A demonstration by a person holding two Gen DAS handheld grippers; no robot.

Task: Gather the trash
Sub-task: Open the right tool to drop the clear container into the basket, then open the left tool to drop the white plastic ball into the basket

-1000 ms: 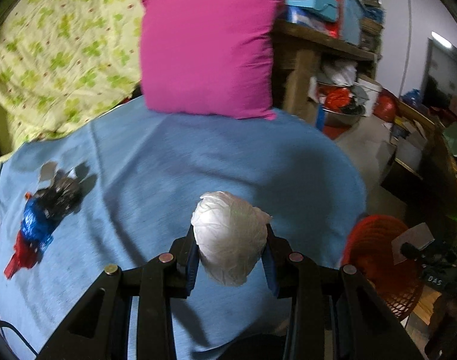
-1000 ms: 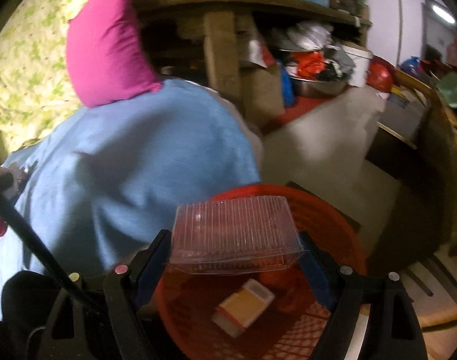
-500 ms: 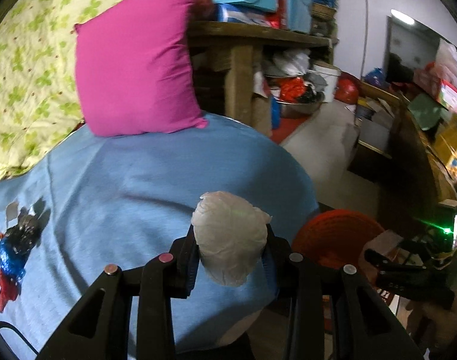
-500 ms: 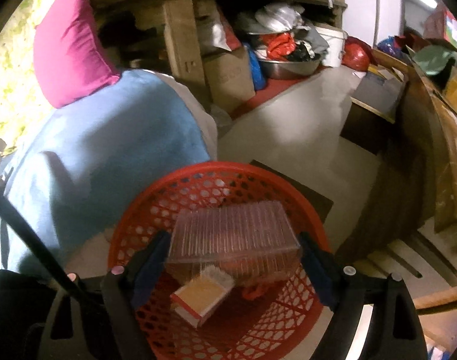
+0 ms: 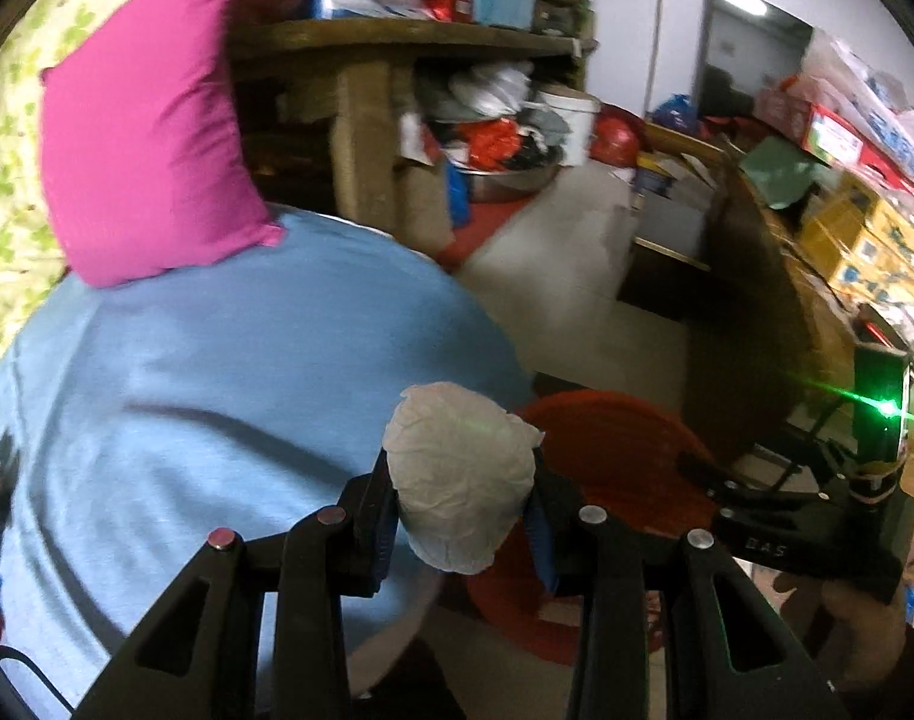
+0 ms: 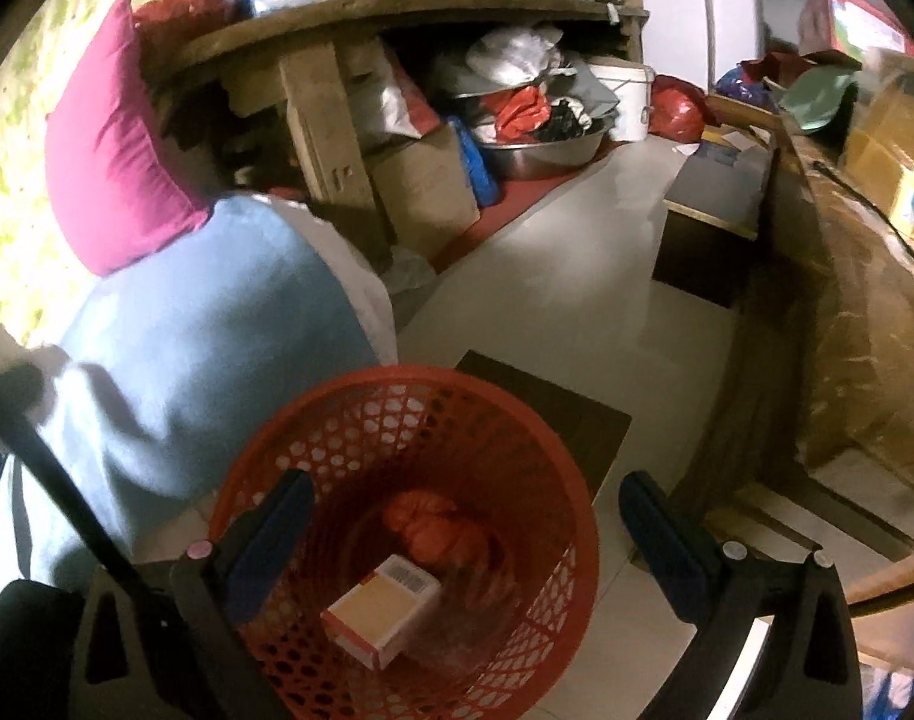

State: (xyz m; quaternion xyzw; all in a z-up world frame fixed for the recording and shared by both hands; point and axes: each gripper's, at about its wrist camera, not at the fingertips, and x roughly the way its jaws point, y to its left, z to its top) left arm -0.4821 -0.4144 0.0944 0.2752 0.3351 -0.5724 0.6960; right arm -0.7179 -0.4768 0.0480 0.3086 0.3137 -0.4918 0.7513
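Over the red mesh wastebasket (image 6: 409,546) beside the bed's edge, the right gripper (image 6: 466,531) was spreading its empty jaws. The left gripper (image 5: 460,507) clamped a crumpled white paper wad (image 5: 460,474), poised near the rim to drop it.

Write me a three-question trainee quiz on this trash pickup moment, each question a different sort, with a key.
1. True or false: the left hand-held gripper is shut on a crumpled white paper ball.
2. Multiple choice: what lies inside the red mesh basket? A) a small cardboard box B) a metal spoon C) a glass bottle
3. Fill in: the pink pillow rests on a cloth coloured ____.

Key
1. True; its pads press both sides of the ball.
2. A; the right hand-held gripper is above the basket, its jaws opening with nothing between them.
3. Blue; the blue cloth lies under the pillow.
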